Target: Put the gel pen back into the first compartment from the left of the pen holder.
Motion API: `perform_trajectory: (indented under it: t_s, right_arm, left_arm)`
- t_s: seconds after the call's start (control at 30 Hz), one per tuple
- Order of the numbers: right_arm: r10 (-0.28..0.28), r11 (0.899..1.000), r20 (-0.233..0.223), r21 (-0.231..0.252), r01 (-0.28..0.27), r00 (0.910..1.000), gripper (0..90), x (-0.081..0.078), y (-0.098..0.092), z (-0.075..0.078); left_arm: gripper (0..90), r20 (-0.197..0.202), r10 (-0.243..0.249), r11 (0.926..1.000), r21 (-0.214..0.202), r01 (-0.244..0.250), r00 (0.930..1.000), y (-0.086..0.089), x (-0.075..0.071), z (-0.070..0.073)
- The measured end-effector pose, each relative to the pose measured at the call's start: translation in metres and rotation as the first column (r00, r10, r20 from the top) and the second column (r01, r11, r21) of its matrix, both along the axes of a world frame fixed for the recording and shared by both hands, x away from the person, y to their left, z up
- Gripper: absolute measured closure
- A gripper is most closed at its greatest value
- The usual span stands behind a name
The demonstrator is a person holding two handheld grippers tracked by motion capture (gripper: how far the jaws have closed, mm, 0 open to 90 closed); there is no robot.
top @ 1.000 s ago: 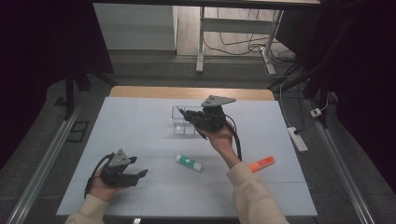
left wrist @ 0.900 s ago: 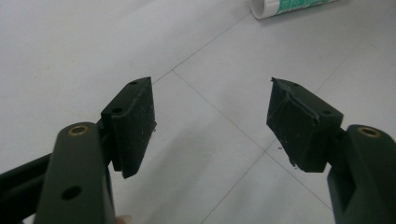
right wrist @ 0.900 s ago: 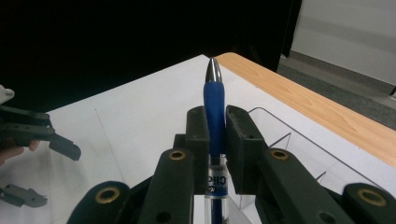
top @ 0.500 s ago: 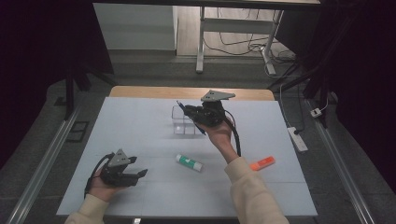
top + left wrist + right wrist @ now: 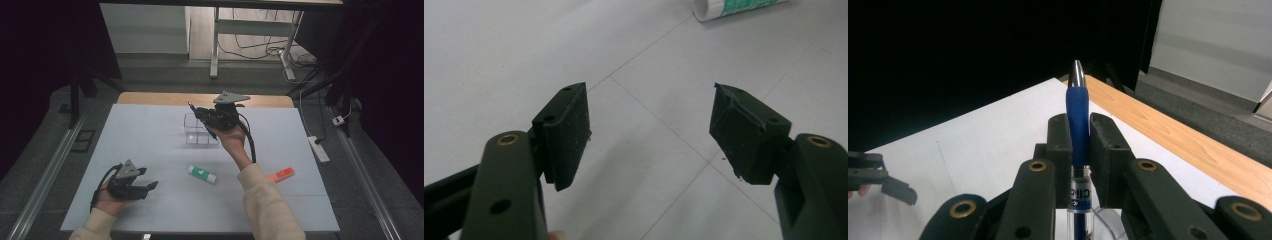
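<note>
Gripping the blue pen (image 5: 1078,117) tip-up in my right claw (image 5: 206,114) above the clear organiser (image 5: 200,134), ready to drop it in; my left claw (image 5: 145,186), near the organiser, waits open.

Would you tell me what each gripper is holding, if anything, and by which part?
The right gripper clamps a blue pen at the base of its blue grip, tip pointing away. The left gripper stands open, holding nothing.

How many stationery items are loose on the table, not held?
2: a glue stick at centre front, and an orange marker to its right. The pen is held in the right gripper.
</note>
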State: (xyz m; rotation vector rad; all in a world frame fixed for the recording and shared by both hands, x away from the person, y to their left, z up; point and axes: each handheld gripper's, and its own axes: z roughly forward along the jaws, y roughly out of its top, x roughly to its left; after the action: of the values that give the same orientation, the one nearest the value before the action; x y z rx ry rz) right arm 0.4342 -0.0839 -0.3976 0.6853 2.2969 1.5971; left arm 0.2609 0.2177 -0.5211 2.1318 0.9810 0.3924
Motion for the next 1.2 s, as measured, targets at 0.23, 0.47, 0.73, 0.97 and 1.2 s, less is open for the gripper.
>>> perform_trajectory:
  t_s: [0.23,0.47,0.73,0.97,1.2]
  right_arm:
    - [-0.006,1.0,-0.004,0.023,0.007,1.0,79.0,0.007,0.003,0.0]
    - [-0.017,1.0,-0.005,0.025,0.017,0.9998,79.0,0.015,0.008,-0.002]
    - [-0.032,0.999,-0.011,0.038,0.032,0.9994,78.9,0.025,0.015,-0.004]
    - [-0.041,0.998,-0.01,0.04,0.041,0.9991,78.9,0.035,0.024,-0.005]
    - [-0.054,0.997,-0.015,0.049,0.054,0.9984,78.9,0.044,0.039,-0.009]
  left_arm:
    - [32.4,0.001,0.002,1.0,-0.004,-0.002,1.0,0.0,0.0,0.0]
    - [32.5,0.001,0.0,1.0,-0.007,0.0,1.0,0.001,0.0,0.0]
    - [32.4,0.0,0.0,1.0,-0.009,0.0,1.0,0.001,0.0,0.0]
    - [32.4,-0.003,-0.006,1.0,-0.004,0.006,1.0,0.001,0.001,-0.001]
    - [32.4,-0.003,-0.005,0.9999,-0.014,0.005,1.0,0.002,0.002,-0.001]
